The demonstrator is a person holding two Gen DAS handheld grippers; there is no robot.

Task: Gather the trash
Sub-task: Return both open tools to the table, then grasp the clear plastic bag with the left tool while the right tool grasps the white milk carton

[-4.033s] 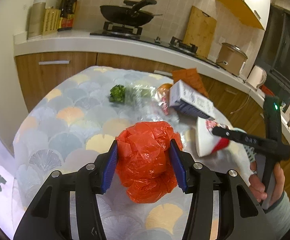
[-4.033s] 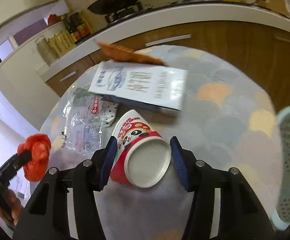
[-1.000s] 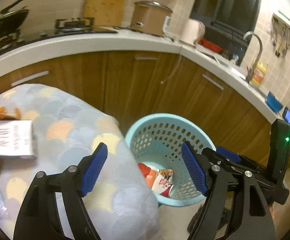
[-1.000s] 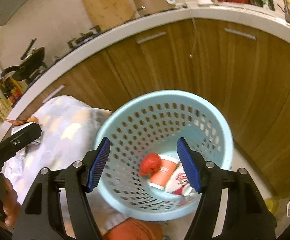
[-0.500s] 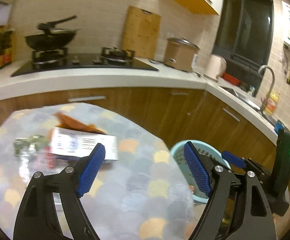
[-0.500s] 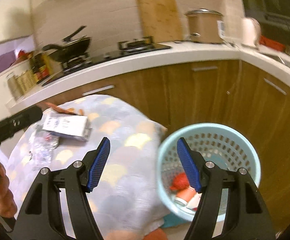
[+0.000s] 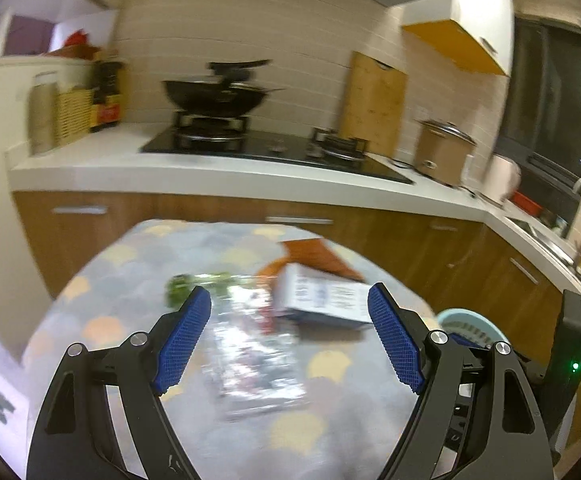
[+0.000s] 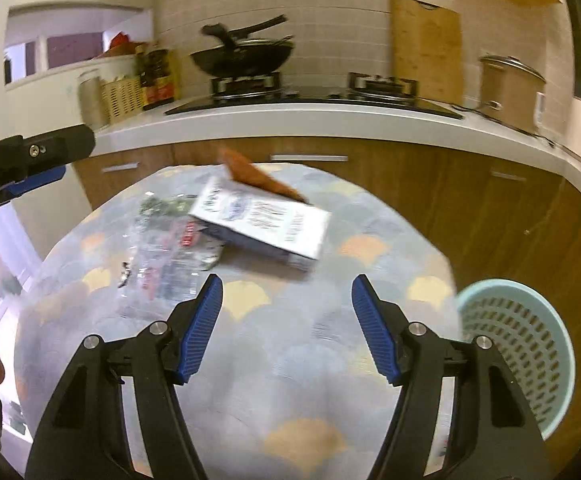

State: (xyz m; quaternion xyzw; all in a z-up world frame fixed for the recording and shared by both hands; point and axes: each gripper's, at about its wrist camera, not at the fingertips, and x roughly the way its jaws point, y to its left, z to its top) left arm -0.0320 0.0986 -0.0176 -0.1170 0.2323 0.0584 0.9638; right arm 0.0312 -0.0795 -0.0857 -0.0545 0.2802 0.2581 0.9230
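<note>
Right wrist: white box (image 8: 264,222) print blurred, unreadable; right tongs (image 8: 286,326) spread.

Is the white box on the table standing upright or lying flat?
Lying flat. The white box rests on its broad side on the table, printed face up, one end over the clear plastic wrapper.

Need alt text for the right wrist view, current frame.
The open, empty right gripper hovers over a round table holding a white box, a clear plastic wrapper and an orange packet. A light blue perforated basket stands at the right, a kitchen counter behind.
</note>
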